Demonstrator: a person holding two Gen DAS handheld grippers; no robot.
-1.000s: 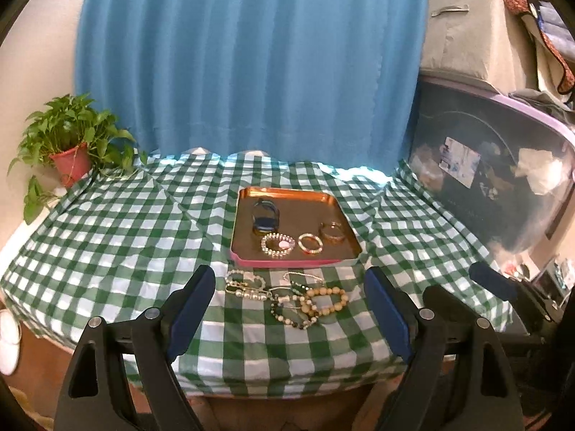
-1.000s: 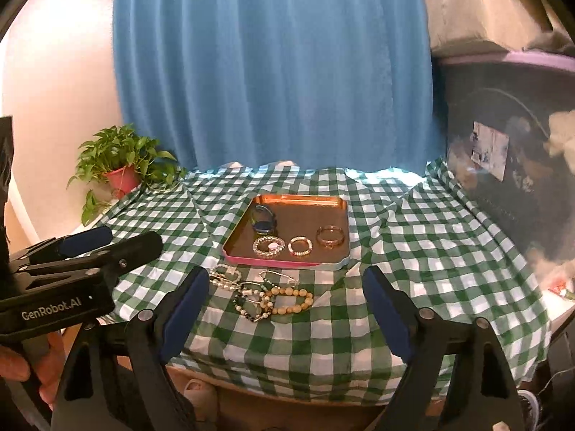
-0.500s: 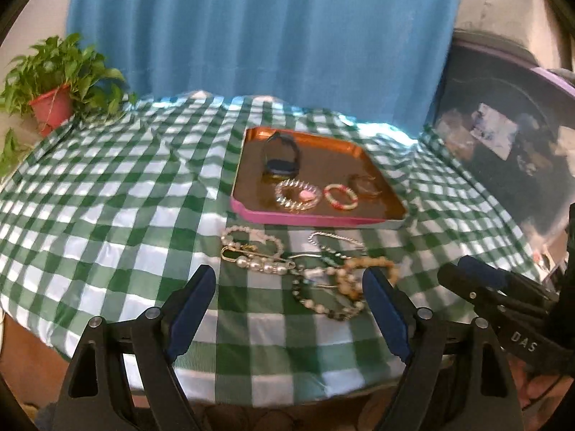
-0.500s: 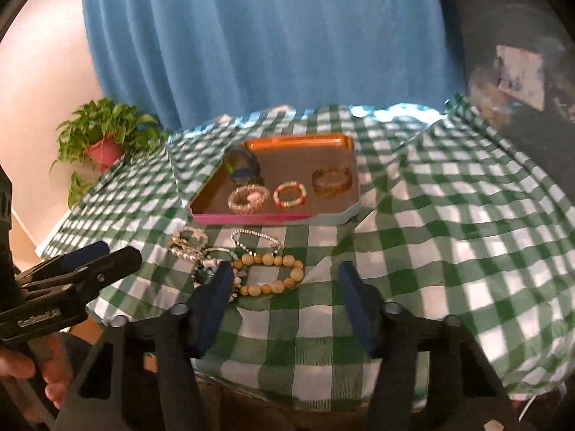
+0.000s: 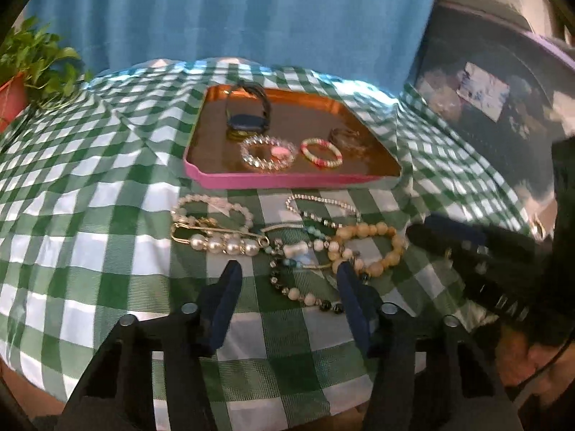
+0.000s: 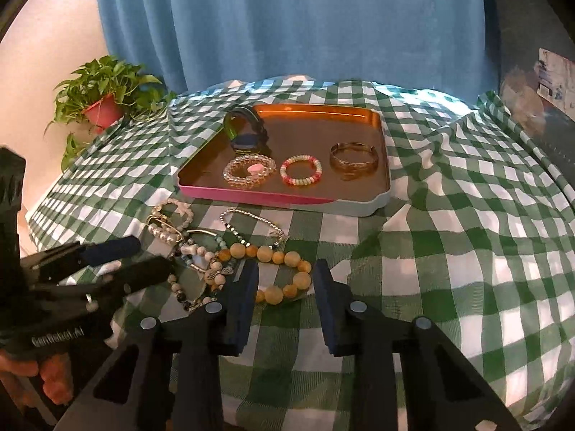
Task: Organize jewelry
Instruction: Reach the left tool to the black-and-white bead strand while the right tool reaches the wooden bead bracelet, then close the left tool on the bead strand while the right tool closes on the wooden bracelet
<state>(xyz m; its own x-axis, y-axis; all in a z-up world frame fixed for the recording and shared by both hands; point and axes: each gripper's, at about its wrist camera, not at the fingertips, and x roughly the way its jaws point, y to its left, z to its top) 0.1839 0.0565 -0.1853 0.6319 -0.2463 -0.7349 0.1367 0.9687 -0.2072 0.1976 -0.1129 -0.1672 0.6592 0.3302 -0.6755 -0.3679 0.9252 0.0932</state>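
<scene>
A copper tray with a pink rim [image 5: 287, 180] [image 6: 251, 194] holds a blue watch [image 5: 248, 122], a crystal bracelet [image 6: 249, 171], a pink-white bead bracelet [image 6: 301, 170] and a gold bangle [image 6: 354, 161]. In front of it a tangle of jewelry lies on the checked cloth. My left gripper [image 5: 289, 282] hangs low over a dark-and-white bead strand [image 5: 305, 296]; its jaws are closing, with the strand between them untouched. My right gripper [image 6: 285, 283] straddles the yellow bead bracelet [image 6: 284, 256], jaws closing, pads not pressing. A pearl pin [image 5: 222, 244] lies to the left.
A potted plant [image 6: 104, 107] stands at the table's far left corner. A dark storage bin with a purple lid [image 5: 485, 100] rises on the right, and a blue curtain hangs behind. The table's front edge lies just under both grippers. A rhinestone chain [image 5: 323, 208] lies near the tray.
Both grippers have come down and forward onto the jewelry pile, tilting more steeply. Their jaws have narrowed a good deal, the right more than the left.
</scene>
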